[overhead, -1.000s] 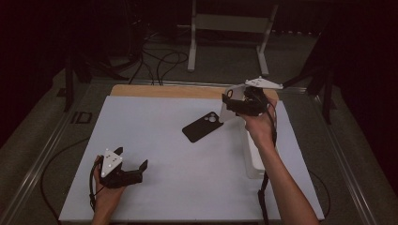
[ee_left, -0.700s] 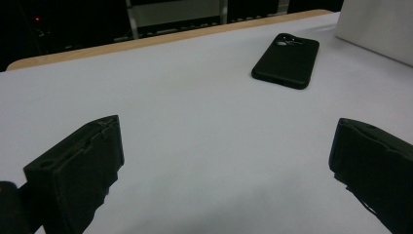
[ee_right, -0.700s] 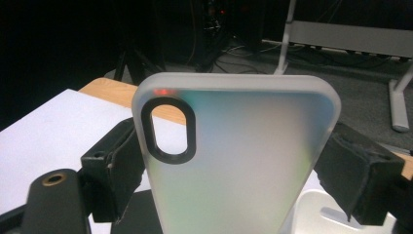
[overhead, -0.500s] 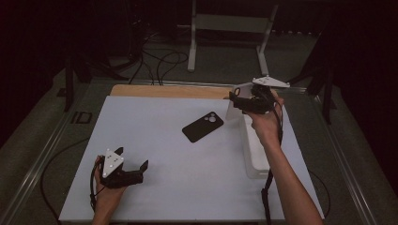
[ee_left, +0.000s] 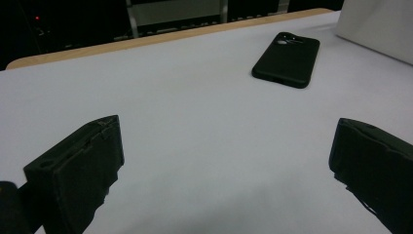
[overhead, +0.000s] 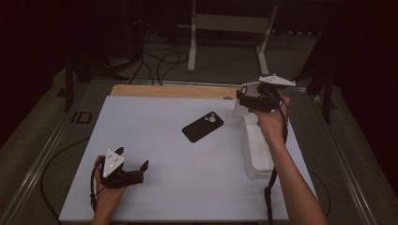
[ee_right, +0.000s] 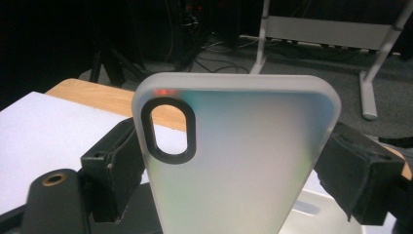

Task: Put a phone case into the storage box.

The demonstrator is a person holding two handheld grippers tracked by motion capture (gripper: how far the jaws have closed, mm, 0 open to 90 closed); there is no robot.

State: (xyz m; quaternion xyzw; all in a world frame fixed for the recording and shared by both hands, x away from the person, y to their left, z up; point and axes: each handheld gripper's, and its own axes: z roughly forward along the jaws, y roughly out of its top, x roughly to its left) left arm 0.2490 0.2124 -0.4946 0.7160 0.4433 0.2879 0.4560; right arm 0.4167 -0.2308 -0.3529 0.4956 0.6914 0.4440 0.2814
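Note:
A frosted translucent phone case (ee_right: 243,161) with a black-ringed camera cutout stands upright between the jaws of my right gripper (ee_right: 234,165), which is shut on it. In the high view that right gripper (overhead: 244,96) hangs in the air over the far end of a white bin (overhead: 257,150). A black phone (overhead: 202,126) lies face down mid-table, camera end toward the back. My left gripper (overhead: 133,158) rests low at the front left, open, nothing between its jaws. From the left gripper (ee_left: 229,161) the black phone (ee_left: 287,59) lies well ahead to the right.
The white bin (ee_left: 375,27) runs along the table's right side. A white sheet (overhead: 155,187) covers the table, with a wooden strip (overhead: 173,91) at its back edge. Cables and a metal stand lie on the floor beyond.
My right gripper has moved right and slightly back, carrying the translucent case away from the black phone. The left gripper has stayed put.

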